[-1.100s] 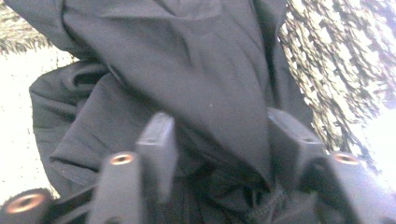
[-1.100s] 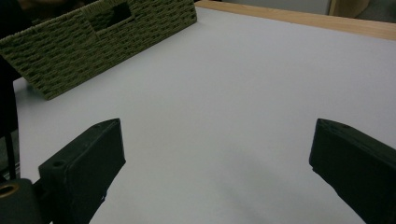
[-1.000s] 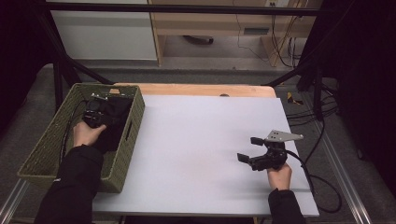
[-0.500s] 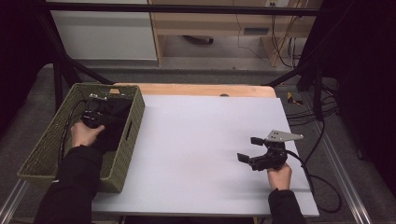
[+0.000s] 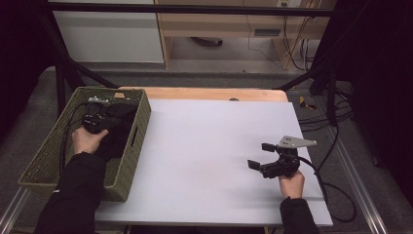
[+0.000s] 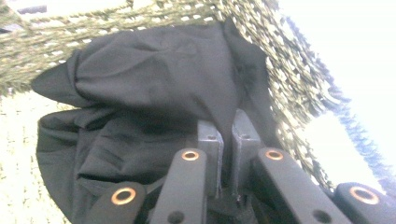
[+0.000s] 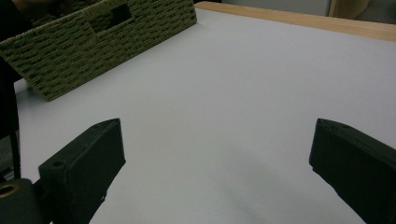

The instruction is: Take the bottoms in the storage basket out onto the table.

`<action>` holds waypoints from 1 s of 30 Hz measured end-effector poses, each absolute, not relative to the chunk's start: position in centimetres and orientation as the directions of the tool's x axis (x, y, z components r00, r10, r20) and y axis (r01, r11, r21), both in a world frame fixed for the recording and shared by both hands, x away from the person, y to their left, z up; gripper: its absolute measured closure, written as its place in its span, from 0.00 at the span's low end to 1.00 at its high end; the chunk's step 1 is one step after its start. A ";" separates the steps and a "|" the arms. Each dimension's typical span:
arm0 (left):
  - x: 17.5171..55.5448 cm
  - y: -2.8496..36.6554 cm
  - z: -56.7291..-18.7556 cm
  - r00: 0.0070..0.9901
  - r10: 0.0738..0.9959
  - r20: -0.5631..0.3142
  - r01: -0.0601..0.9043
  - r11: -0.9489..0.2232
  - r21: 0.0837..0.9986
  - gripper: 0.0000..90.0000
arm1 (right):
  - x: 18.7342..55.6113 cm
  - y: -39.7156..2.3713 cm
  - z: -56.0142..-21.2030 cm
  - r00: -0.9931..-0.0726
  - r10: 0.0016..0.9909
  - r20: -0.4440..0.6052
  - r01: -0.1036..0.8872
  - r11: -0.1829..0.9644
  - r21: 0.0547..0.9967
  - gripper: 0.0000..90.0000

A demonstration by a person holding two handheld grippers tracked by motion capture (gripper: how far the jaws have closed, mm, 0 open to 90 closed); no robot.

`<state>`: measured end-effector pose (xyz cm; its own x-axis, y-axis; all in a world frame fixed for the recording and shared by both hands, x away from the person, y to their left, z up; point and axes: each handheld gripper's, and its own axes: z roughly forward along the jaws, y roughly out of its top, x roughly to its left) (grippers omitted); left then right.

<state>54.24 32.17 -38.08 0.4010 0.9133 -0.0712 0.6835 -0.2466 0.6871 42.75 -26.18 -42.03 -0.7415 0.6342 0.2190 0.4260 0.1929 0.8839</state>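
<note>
I had the left gripper point(image 6: 227, 140) clenched on the black cloth point(image 6: 154, 88) inside the woven basket point(image 5: 127, 161); my right gripper point(image 5: 261, 156) rested released on the white table point(image 5: 204, 146).

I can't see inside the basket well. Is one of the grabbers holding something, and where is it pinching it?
The left gripper pinches a fold of the black cloth inside the green basket. The right gripper is open, holding nothing.

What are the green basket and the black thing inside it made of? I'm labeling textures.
The basket looks woven from olive-green fibre, perhaps paper rope or seagrass: plaited strands and a matte, rough weave show. The black cloth looks like soft matte fabric, creased and folded; the left gripper is shut on a fold.
</note>
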 end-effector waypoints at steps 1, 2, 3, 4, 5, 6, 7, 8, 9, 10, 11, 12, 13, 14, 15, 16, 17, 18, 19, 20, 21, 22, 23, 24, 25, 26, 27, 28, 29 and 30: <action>54.2 32.2 -38.0 0.400 0.913 -0.075 0.681 -0.241 0.691 0.95 | 42.8 -26.2 -42.0 -0.742 0.634 0.218 0.425 0.194 0.884 0.04; 54.1 32.3 -37.9 0.401 0.913 -0.075 0.678 -0.241 0.695 0.95 | 42.8 -26.2 -42.0 -0.743 0.633 0.218 0.425 0.194 0.884 0.04; 54.1 32.3 -37.9 0.398 0.914 -0.078 0.674 -0.234 0.700 0.95 | 42.8 -26.2 -42.0 -0.743 0.632 0.219 0.425 0.193 0.884 0.04; 54.1 32.3 -37.8 0.401 0.912 -0.080 0.672 -0.234 0.702 0.95 | 42.8 -26.2 -42.0 -0.742 0.634 0.221 0.427 0.191 0.884 0.04; 54.0 32.3 -37.7 0.403 0.912 -0.077 0.669 -0.237 0.705 0.95 | 42.8 -26.2 -42.0 -0.742 0.634 0.221 0.427 0.191 0.884 0.04; 53.9 32.4 -37.7 0.404 0.911 -0.080 0.665 -0.233 0.709 0.95 | 42.8 -26.2 -42.0 -0.742 0.633 0.221 0.427 0.192 0.884 0.04; 53.9 32.4 -37.6 0.406 0.910 -0.082 0.661 -0.230 0.714 0.95 | 42.8 -26.2 -42.0 -0.743 0.632 0.220 0.426 0.193 0.884 0.04; 53.8 32.4 -37.6 0.404 0.911 -0.084 0.657 -0.225 0.720 0.95 | 42.7 -26.2 -42.0 -0.743 0.631 0.220 0.426 0.193 0.884 0.04; 53.7 32.4 -37.5 0.403 0.911 -0.084 0.652 -0.222 0.725 0.95 | 42.7 -26.2 -42.0 -0.743 0.632 0.220 0.426 0.193 0.884 0.04; 53.7 32.4 -37.4 0.405 0.910 -0.088 0.648 -0.218 0.730 0.95 | 42.8 -26.2 -42.0 -0.743 0.632 0.220 0.426 0.192 0.884 0.04; 53.6 32.5 -37.4 0.405 0.910 -0.091 0.646 -0.214 0.733 0.95 | 42.8 -26.2 -42.0 -0.743 0.632 0.220 0.426 0.192 0.884 0.04; 53.6 32.6 -37.3 0.405 0.909 -0.096 0.643 -0.209 0.736 0.95 | 42.8 -26.2 -42.0 -0.743 0.631 0.224 0.427 0.189 0.884 0.04; 53.5 32.6 -37.2 0.405 0.909 -0.101 0.640 -0.204 0.741 0.95 | 42.8 -26.3 -42.0 -0.741 0.633 0.225 0.428 0.187 0.884 0.04; 53.5 32.6 -37.2 0.407 0.907 -0.103 0.639 -0.203 0.742 0.95 | 42.8 -26.3 -42.0 -0.741 0.633 0.225 0.428 0.187 0.884 0.04; 53.4 32.6 -37.2 0.409 0.907 -0.101 0.636 -0.204 0.744 0.95 | 42.8 -26.3 -42.0 -0.741 0.633 0.225 0.428 0.187 0.884 0.04; 53.4 32.6 -37.2 0.410 0.906 -0.103 0.635 -0.202 0.745 0.95 | 42.8 -26.3 -42.0 -0.742 0.632 0.223 0.427 0.188 0.885 0.04; 53.4 32.6 -37.1 0.410 0.906 -0.107 0.632 -0.197 0.749 0.95 | 42.8 -26.3 -42.0 -0.742 0.632 0.223 0.426 0.188 0.885 0.04; 53.3 32.6 -37.1 0.410 0.906 -0.108 0.631 -0.196 0.751 0.95 | 42.8 -26.3 -42.0 -0.742 0.631 0.224 0.427 0.188 0.885 0.04; 53.3 32.7 -37.0 0.410 0.905 -0.110 0.629 -0.193 0.753 0.95 | 42.8 -26.3 -42.0 -0.742 0.631 0.226 0.428 0.186 0.884 0.04; 53.2 32.7 -37.0 0.406 0.907 -0.115 0.625 -0.184 0.759 0.95 | 42.8 -26.3 -42.1 -0.741 0.632 0.226 0.429 0.186 0.884 0.04; 53.2 32.8 -36.9 0.404 0.907 -0.119 0.623 -0.178 0.762 0.95 | 42.8 -26.3 -42.1 -0.741 0.632 0.226 0.429 0.186 0.884 0.04; 53.1 32.8 -36.9 0.403 0.907 -0.123 0.619 -0.170 0.767 0.95 | 42.8 -26.3 -42.1 -0.740 0.633 0.227 0.430 0.186 0.884 0.04; 53.0 32.9 -36.8 0.401 0.906 -0.132 0.617 -0.161 0.770 0.95 | 42.8 -26.3 -42.1 -0.740 0.633 0.227 0.430 0.186 0.884 0.04; 53.0 32.9 -36.8 0.400 0.906 -0.138 0.615 -0.153 0.773 0.95 | 42.8 -26.3 -42.1 -0.741 0.633 0.225 0.429 0.188 0.883 0.04; 52.9 32.9 -36.8 0.400 0.906 -0.140 0.613 -0.151 0.776 0.95 | 42.8 -26.2 -42.1 -0.741 0.632 0.225 0.429 0.189 0.883 0.04; 52.9 32.9 -36.8 0.401 0.905 -0.140 0.612 -0.151 0.776 0.95 | 42.8 -26.2 -42.1 -0.741 0.633 0.225 0.429 0.188 0.883 0.04; 52.8 32.9 -36.7 0.405 0.904 -0.137 0.609 -0.155 0.778 0.95 | 42.8 -26.2 -42.1 -0.739 0.633 0.228 0.433 0.187 0.882 0.04; 52.8 32.8 -36.7 0.409 0.903 -0.131 0.604 -0.160 0.781 0.95 | 42.8 -26.2 -42.1 -0.741 0.633 0.224 0.429 0.191 0.883 0.04; 52.7 32.8 -36.6 0.412 0.902 -0.131 0.601 -0.160 0.783 0.95 | 42.8 -26.2 -42.1 -0.741 0.633 0.225 0.430 0.190 0.883 0.04; 52.7 32.8 -36.5 0.413 0.902 -0.130 0.599 -0.161 0.784 0.95 | 42.8 -26.2 -42.1 -0.741 0.633 0.224 0.430 0.191 0.882 0.04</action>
<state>52.69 32.83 -36.50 0.4128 0.9015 -0.1300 0.5990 -0.1611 0.7844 42.77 -26.18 -42.13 -0.7409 0.6330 0.2244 0.4302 0.1907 0.8824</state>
